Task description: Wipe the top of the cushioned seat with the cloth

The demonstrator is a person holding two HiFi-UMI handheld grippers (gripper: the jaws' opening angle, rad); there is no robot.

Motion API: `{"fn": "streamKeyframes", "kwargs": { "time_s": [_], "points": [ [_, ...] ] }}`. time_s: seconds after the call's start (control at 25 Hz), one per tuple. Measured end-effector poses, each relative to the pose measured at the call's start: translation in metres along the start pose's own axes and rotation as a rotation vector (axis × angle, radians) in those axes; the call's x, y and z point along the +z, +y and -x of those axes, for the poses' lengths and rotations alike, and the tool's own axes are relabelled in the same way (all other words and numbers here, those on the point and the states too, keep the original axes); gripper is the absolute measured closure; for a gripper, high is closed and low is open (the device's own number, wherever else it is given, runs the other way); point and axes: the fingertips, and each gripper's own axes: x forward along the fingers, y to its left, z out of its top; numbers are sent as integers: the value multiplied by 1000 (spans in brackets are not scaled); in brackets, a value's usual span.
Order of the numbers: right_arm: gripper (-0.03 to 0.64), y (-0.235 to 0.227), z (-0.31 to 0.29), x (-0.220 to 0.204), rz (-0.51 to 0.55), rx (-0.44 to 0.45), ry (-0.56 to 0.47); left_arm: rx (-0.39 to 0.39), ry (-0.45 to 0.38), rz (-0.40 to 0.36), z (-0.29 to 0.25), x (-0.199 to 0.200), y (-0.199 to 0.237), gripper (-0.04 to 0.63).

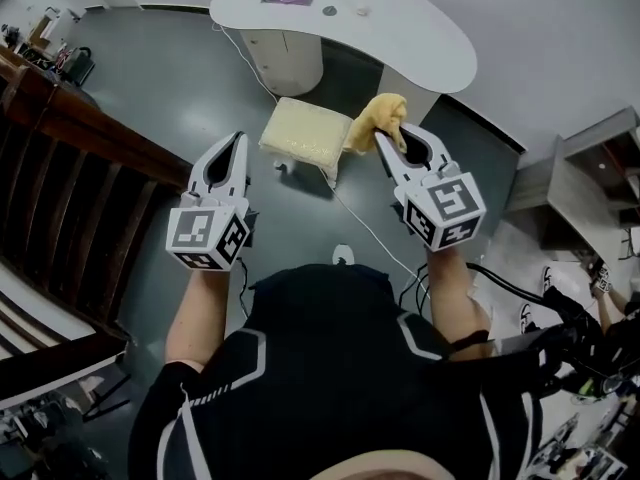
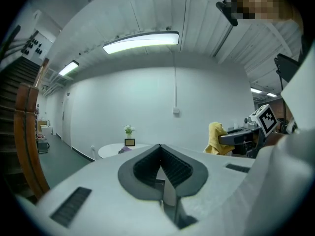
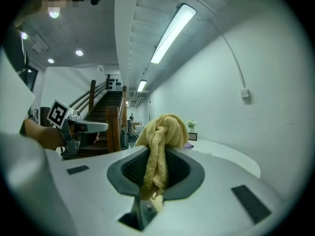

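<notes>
The right tool (image 1: pixel 396 144) is clenched on the yellow cloth (image 1: pixel 378 118), which bunches up past its tips and trails down between the jaws. The cushioned seat (image 1: pixel 305 134) stands on the floor beyond both tools, between their tips in the head view. The left tool (image 1: pixel 228 148) has its jaws pressed together with nothing between them.

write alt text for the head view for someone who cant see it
Looking steeply down, the right gripper is shut on a bunched yellow cloth held up near a pale yellow square cushioned seat on a dark grey floor. The left gripper is shut and empty beside it, and a white curved table stands beyond the seat.
</notes>
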Motion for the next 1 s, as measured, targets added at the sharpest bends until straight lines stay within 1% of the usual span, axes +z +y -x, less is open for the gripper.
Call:
{"fn": "streamKeyframes", "kwargs": {
  "time_s": [0.12, 0.2, 0.32, 0.4, 0.64, 0.84, 1.0],
  "points": [
    [552, -28, -15, 0, 0, -6, 2, 1, 22, -19, -30, -1, 2, 594],
    [552, -42, -28, -1, -17, -15, -3, -3, 35, -29, -46, -4, 8, 593],
    [552, -60, -52, -3, -48, -35, -7, -14, 34, -37, -73, -6, 22, 594],
    [552, -67, -70, -3, -47, -46, -3, -28, 25, -39, -91, -7, 34, 594],
    [552, -76, -137, 8, -23, -103, 27, -102, 4, -1, -143, -6, 92, 593],
    [552, -85, -193, 8, -57, -145, 60, -161, 24, 14, -188, -7, 141, 594],
    [552, -83, -226, 3, -69, -169, 87, -184, 43, 29, -205, -14, 174, 594]
  ]
}}
